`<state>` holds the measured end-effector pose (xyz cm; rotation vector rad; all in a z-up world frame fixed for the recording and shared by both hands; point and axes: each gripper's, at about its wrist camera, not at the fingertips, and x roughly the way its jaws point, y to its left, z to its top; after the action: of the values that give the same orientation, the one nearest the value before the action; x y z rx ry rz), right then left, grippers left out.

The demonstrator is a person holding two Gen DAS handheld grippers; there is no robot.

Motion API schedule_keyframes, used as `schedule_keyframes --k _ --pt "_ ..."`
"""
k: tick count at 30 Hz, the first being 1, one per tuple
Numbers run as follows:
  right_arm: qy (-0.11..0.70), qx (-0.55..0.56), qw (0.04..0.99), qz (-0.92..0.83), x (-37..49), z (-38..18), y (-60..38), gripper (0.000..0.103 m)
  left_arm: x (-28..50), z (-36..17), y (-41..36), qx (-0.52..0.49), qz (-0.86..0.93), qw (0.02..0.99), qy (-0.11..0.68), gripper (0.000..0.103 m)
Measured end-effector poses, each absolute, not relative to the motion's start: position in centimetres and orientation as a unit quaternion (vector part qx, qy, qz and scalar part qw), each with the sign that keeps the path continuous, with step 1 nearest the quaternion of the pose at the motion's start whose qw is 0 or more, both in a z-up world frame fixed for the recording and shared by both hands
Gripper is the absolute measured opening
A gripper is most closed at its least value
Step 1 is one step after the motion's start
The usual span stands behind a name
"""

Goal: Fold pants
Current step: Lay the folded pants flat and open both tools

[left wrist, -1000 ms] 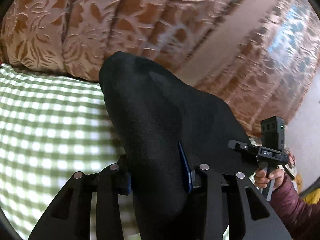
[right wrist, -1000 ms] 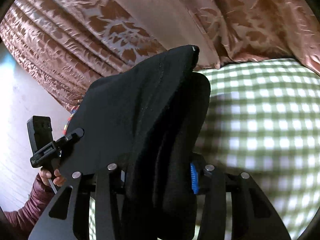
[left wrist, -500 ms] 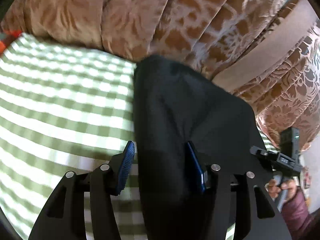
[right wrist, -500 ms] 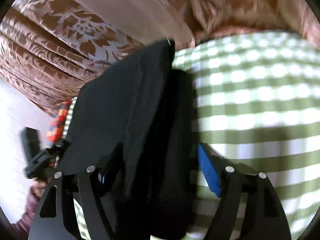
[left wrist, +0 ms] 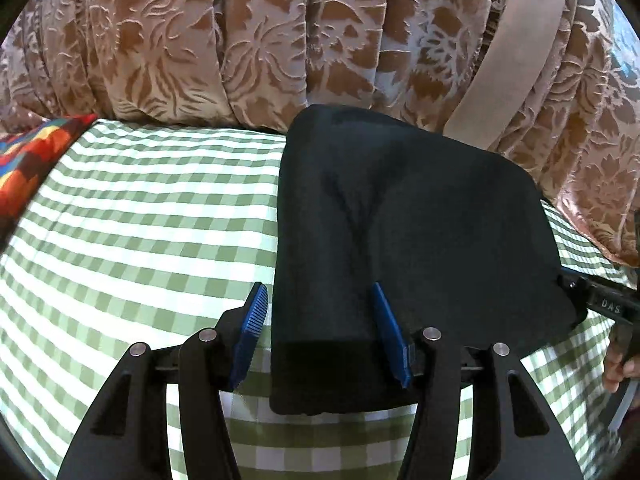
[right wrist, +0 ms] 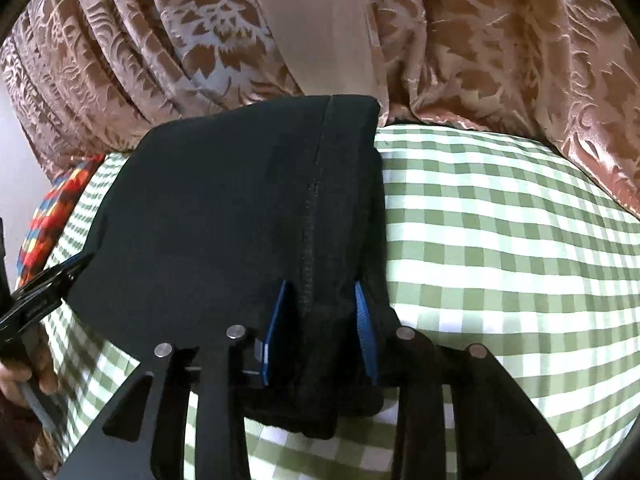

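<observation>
The black pants (left wrist: 400, 232) lie folded into a compact stack on the checked bed (left wrist: 140, 220). The left tool (left wrist: 320, 332) gapes around one corner, unpressed; the right tool (right wrist: 320, 332), just closing, pinches the seam edge. Only release or one more fold seems left.

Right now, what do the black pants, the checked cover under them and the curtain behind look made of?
Black pants: a matte, soft woven or knit fabric, likely cotton; a stitched seam shows. Checked cover: flat green-and-white woven gingham, probably cotton. Curtain: heavier brown drapery with a raised floral pattern and slight sheen, maybe jacquard or burnout velvet.
</observation>
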<state>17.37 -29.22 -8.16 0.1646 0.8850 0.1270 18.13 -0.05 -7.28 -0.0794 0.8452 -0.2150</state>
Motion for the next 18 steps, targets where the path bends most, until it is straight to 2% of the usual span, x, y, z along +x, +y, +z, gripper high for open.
schedule_keyframes --k 3,5,7,18 --pt "0.426 0.091 0.899 0.056 17.2 -8.1 -29.2 0.032 17.9 -6.8 0.0 -0.046 -0.089 0.906 0.41 0.053" --pt "0.431 0.104 0.895 0.046 17.1 -7.9 -29.5 0.044 17.3 -6.3 -0.1 -0.047 -0.083 0.91 0.404 0.053" --pt "0.433 0.114 0.893 0.04 16.4 -7.6 -30.2 0.047 16.8 -6.1 -0.4 -0.043 -0.08 0.912 0.401 0.053" --pt "0.37 0.078 0.924 0.047 10.3 -3.5 -26.6 0.047 13.3 -3.3 -1.1 -0.021 -0.087 0.927 0.363 0.053"
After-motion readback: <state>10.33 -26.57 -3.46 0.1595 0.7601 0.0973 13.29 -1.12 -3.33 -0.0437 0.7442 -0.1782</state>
